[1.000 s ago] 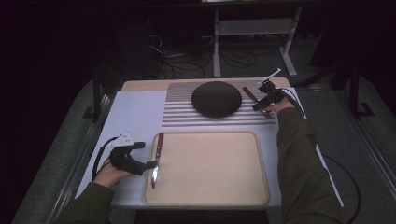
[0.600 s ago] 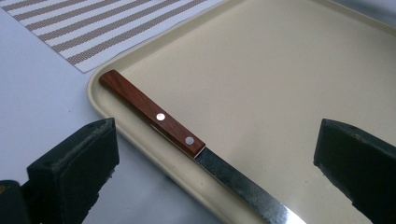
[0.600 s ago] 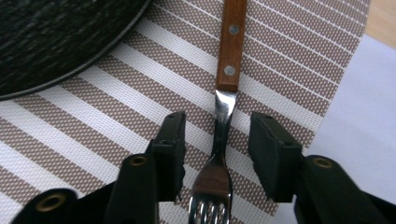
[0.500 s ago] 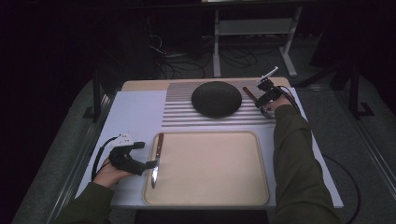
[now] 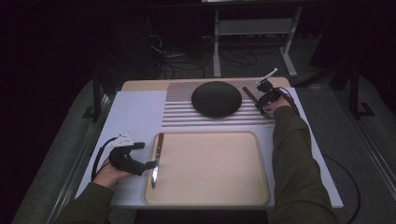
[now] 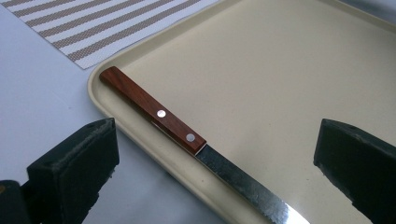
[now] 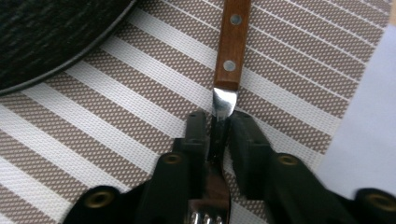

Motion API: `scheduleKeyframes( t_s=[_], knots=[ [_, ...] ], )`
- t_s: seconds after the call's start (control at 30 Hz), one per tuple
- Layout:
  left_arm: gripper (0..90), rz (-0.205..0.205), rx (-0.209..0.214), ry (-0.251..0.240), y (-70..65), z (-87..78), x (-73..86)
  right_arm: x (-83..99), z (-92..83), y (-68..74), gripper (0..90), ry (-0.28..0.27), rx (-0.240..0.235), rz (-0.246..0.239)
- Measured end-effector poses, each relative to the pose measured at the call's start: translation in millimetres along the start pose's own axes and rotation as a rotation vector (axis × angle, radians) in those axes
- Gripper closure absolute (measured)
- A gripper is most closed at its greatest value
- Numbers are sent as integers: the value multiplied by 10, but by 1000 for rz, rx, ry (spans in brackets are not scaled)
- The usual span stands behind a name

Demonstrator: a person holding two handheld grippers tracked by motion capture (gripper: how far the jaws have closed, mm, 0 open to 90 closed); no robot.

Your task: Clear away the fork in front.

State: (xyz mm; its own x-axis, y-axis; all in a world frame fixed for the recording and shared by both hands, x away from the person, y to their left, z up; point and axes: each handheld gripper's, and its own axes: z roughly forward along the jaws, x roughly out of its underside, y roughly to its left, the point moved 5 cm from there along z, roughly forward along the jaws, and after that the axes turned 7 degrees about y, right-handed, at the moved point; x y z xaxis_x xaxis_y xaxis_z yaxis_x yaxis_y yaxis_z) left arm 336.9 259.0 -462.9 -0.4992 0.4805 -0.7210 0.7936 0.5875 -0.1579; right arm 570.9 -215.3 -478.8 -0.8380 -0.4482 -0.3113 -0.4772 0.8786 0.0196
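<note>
A wooden-handled fork lies on the striped placemat, right of the black plate. My right gripper has just been closing, and its jaws now press on the fork's metal neck, tines toward the camera. In the high view the right gripper sits at the near end of the fork. A wooden-handled knife lies along the left rim of the beige tray. My left gripper stands open over the knife, one jaw on each side and apart from it. In the high view the left gripper is beside the knife.
The beige tray takes up the near middle of the white table. The black plate lies close to the fork's left. Dark floor, cables and a metal frame lie beyond the far edge.
The right gripper's jaws have come together on the fork's neck, and the right hand has shifted slightly. The left hand and knife have not moved.
</note>
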Motion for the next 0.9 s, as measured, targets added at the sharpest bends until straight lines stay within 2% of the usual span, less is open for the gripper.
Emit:
scheduleKeyframes(
  t_s=[0.17, 0.37, 0.6, 0.73, 0.9],
  knots=[
    [0, 1, 0, 0, -7, -1, 2, 8, 2, 19, 808, -6, 12, -4],
    [0, 1, -1, 2, -6, 1, 4, 41, 0, 15, 819, -32, -2, 42],
    [0, 0, -2, 1, -6, -1, 6, 48, -6, 23, 824, -28, 3, 63],
    [0, -3, -1, -3, -4, -8, 9, 65, -27, 19, 824, -39, -18, 70],
    [0, -4, -4, -6, -3, -15, 5, 101, -143, 40, 824, -82, -44, 73]
  ],
)
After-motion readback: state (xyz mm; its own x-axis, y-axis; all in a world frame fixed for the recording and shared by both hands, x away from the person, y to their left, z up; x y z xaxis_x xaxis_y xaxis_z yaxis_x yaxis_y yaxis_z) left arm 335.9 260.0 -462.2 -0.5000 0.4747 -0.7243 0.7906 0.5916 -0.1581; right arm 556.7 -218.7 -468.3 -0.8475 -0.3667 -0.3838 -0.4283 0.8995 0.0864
